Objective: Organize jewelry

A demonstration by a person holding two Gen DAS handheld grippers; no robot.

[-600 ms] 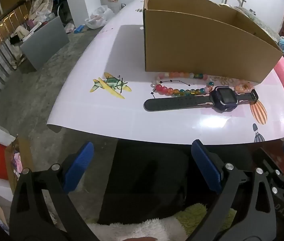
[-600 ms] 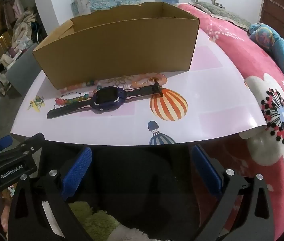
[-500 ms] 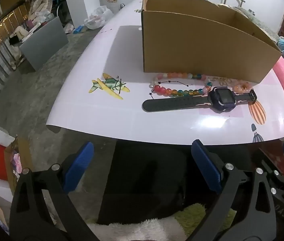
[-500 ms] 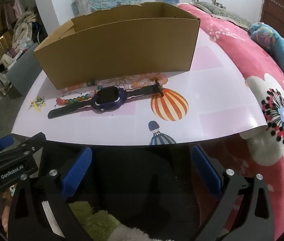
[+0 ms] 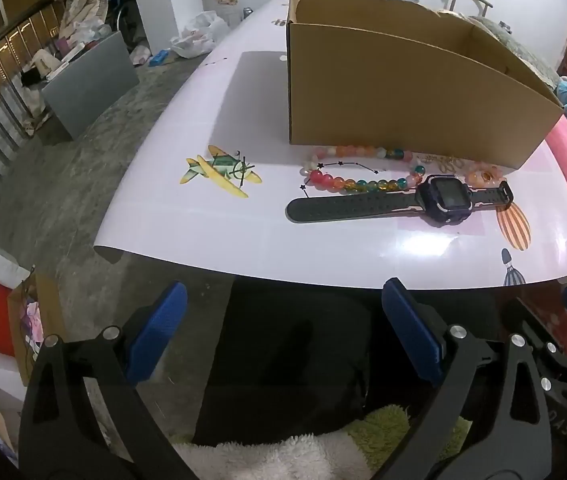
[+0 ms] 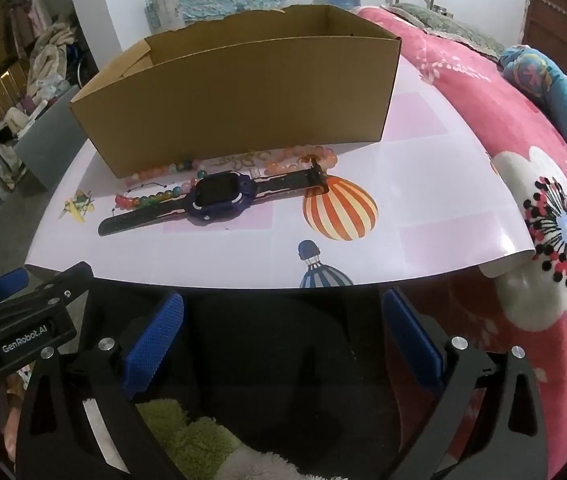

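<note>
A: Quick one. Where's the jewelry versus the claws?

B: All on the white printed mat [image 5: 219, 224], upper middle of both views, in a row just in front of the cardboard box [image 5: 395, 96]. Dark smartwatch [image 5: 445, 200] lies flat with its strap stretched out; the multicolour bead bracelet [image 5: 357, 170] sits between it and the box. A paler orange bead bracelet [image 6: 303, 160] and a small gold chain [image 6: 243, 159] lie against the box foot, too small to read well.

A: Claw state?

B: Left gripper [image 5: 283, 332] spread wide, nothing between the blue pads [image 5: 155, 336]. Right gripper [image 6: 283, 332] same, wide and empty. Both sit at the bottom of frame, short of the mat's near edge, pointing steeply down.

A: Long axis of the watch?

B: Runs left to right across the frame, slightly tilted in the right view, so crosswise to both claws' line of approach. Jaws also open left to right, so I'd guess a wrist roll, or a pinch across the case.

A: Which hand's nearer?

B: Watch face is right of centre in the left view and left of centre in the right view, so it lies between them. Bead bracelet favours the left hand; strap buckle end and pale beads favour the right. Box looks empty from what shows.
</note>
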